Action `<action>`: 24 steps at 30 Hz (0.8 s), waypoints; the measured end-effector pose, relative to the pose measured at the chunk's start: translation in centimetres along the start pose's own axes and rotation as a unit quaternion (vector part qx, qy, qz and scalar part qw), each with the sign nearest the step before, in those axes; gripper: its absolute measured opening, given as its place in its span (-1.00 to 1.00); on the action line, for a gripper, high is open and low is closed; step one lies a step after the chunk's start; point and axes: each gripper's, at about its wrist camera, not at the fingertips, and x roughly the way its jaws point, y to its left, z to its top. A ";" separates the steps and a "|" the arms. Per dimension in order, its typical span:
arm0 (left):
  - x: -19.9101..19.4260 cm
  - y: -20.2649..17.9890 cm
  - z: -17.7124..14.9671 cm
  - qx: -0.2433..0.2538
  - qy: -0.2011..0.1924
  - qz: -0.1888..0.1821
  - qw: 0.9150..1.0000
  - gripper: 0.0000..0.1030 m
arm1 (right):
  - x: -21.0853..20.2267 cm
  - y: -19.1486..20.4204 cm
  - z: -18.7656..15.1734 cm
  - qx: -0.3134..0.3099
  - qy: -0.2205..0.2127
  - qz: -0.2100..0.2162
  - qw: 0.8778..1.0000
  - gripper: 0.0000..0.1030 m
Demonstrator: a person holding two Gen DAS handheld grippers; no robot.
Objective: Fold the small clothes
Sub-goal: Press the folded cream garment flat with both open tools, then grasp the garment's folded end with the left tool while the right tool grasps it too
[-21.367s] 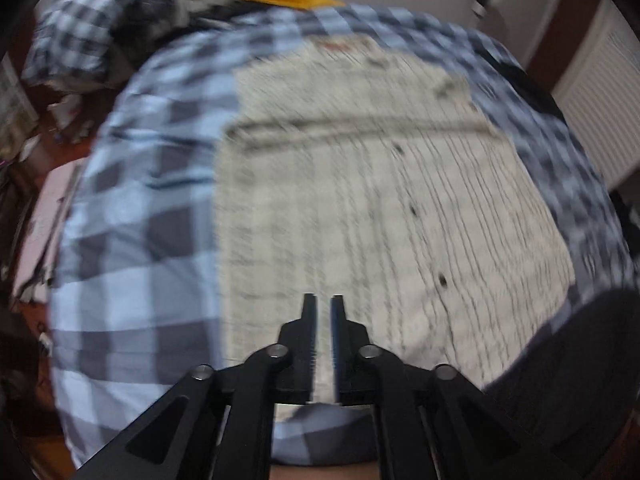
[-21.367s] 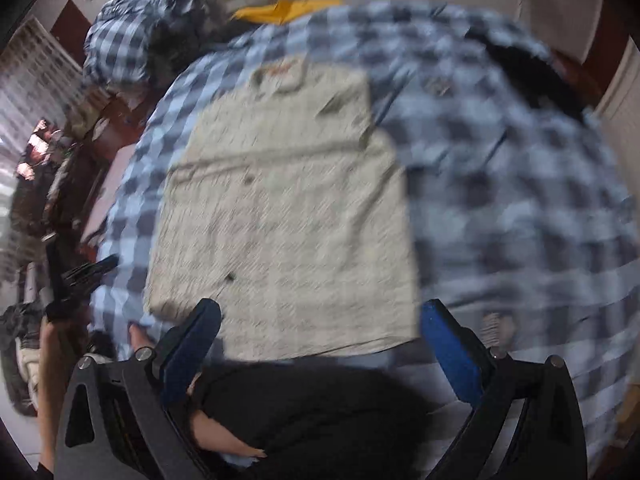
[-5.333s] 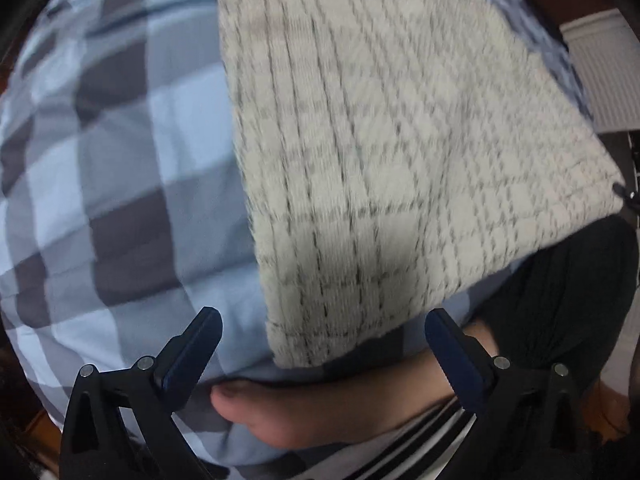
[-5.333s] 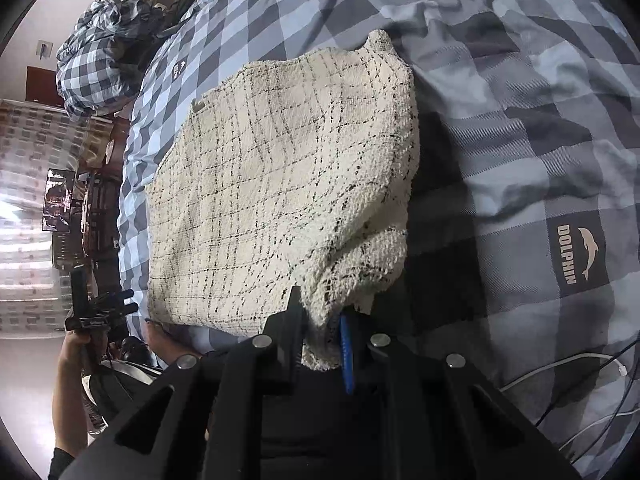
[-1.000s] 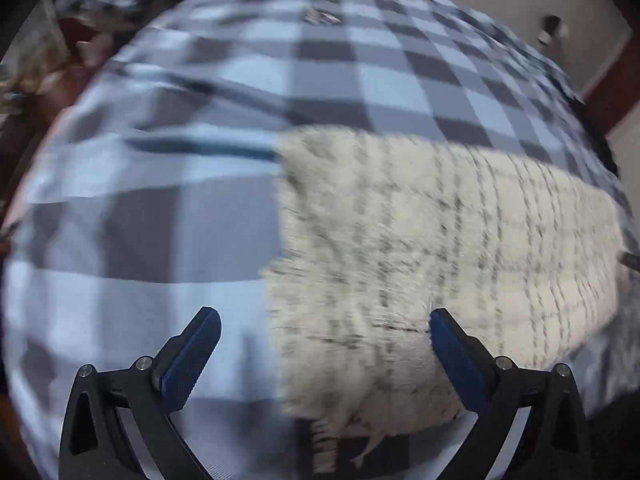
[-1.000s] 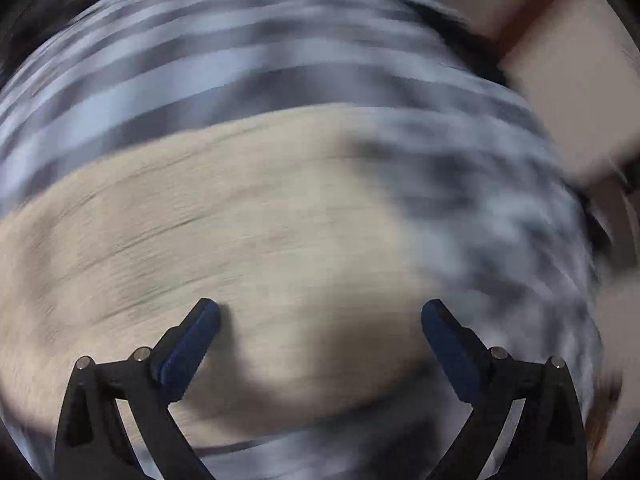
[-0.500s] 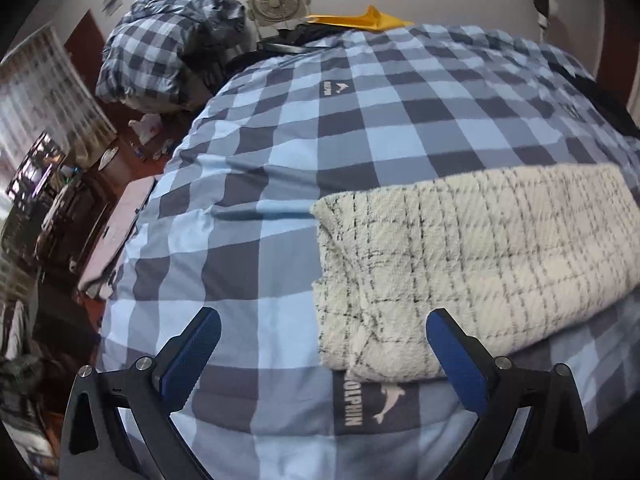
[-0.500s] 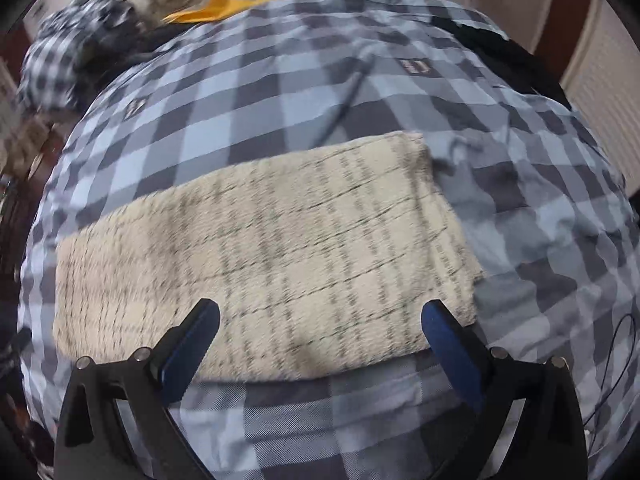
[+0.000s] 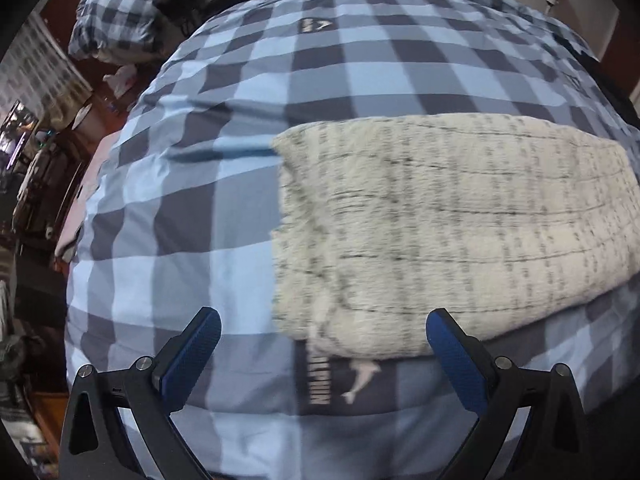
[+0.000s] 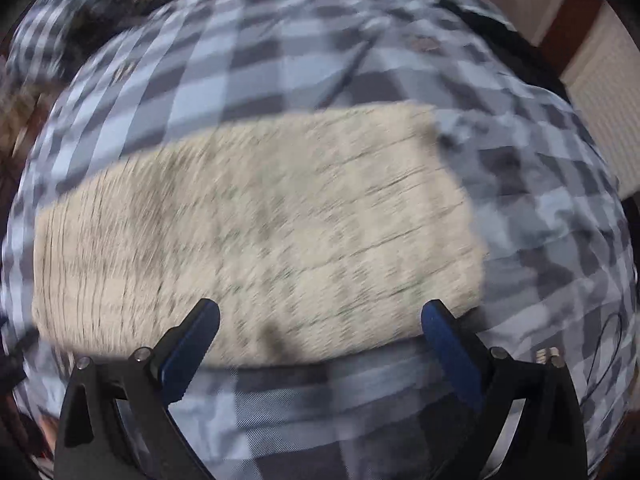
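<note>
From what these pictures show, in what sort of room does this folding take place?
Most likely a bedroom at home. The folded cream garment lies on a bed with a blue checked cover, a heap of checked bedding sits past its far corner, and cluttered furniture stands alongside.

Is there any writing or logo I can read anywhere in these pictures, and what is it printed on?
"...LPHIN": sideways, beside a white dolphin figure, on the checked bedcover; its first letters hide under the folded cream garment.
A small white badge farther up the bedcover: too small to read.
Right wrist view: too blurred to read anything.
</note>
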 end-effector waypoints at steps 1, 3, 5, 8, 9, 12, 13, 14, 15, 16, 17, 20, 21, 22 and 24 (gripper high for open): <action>0.3 0.5 0.1 0.001 0.008 -0.005 1.000 1.00 | 0.0 -1.6 0.6 0.026 0.002 0.006 1.000 0.92; 0.7 1.1 0.5 0.021 0.022 -0.024 0.999 1.00 | 0.3 -4.5 2.1 0.039 0.020 0.024 0.999 0.92; 1.2 1.6 0.9 0.066 0.035 -0.035 0.997 1.00 | 0.7 -6.8 3.2 0.023 0.040 0.039 0.998 0.92; 0.6 3.0 0.8 0.103 0.013 -0.024 0.994 1.00 | 1.5 -10.0 3.5 -0.002 0.067 0.068 0.995 0.92; 0.4 4.0 0.8 0.094 0.001 -0.033 0.995 1.00 | 1.8 -10.9 3.3 0.001 0.071 0.078 0.994 0.92; 1.7 6.3 0.9 0.030 0.022 -0.102 0.994 1.00 | 3.3 -12.7 2.6 0.023 0.090 0.116 0.989 0.92; 2.6 7.0 1.0 0.001 0.045 -0.129 0.991 0.98 | 3.9 -12.7 2.4 0.024 0.100 0.126 0.987 0.87; 3.3 7.2 1.0 -0.013 0.059 -0.144 0.988 0.97 | 4.6 -12.6 2.2 0.021 0.110 0.136 0.984 0.80; 3.8 7.4 1.1 -0.023 0.069 -0.156 0.985 0.96 | 5.3 -12.3 1.9 0.016 0.122 0.147 0.981 0.59; 4.2 7.5 1.2 -0.033 0.072 -0.167 0.983 0.91 | 5.9 -12.0 1.7 0.014 0.132 0.157 0.979 0.37; 4.4 7.6 1.2 -0.042 0.072 -0.179 0.980 0.90 | 6.4 -11.6 1.4 0.015 0.139 0.171 0.975 0.29; 4.8 7.5 1.2 -0.051 0.070 -0.196 0.977 0.90 | 7.1 -10.5 0.9 0.006 0.135 0.176 0.975 0.01; 4.8 7.3 1.2 -0.047 0.068 -0.195 0.977 0.90 | 7.0 -10.3 0.8 -0.001 0.129 0.179 0.975 -0.33; 4.8 6.7 1.1 -0.034 0.064 -0.191 0.979 0.90 | 6.8 -10.1 0.8 -0.007 0.124 0.182 0.975 -0.55; 4.6 5.5 1.3 -0.007 0.047 -0.169 0.984 0.90 | 6.5 -9.9 0.7 -0.012 0.118 0.196 0.973 -0.70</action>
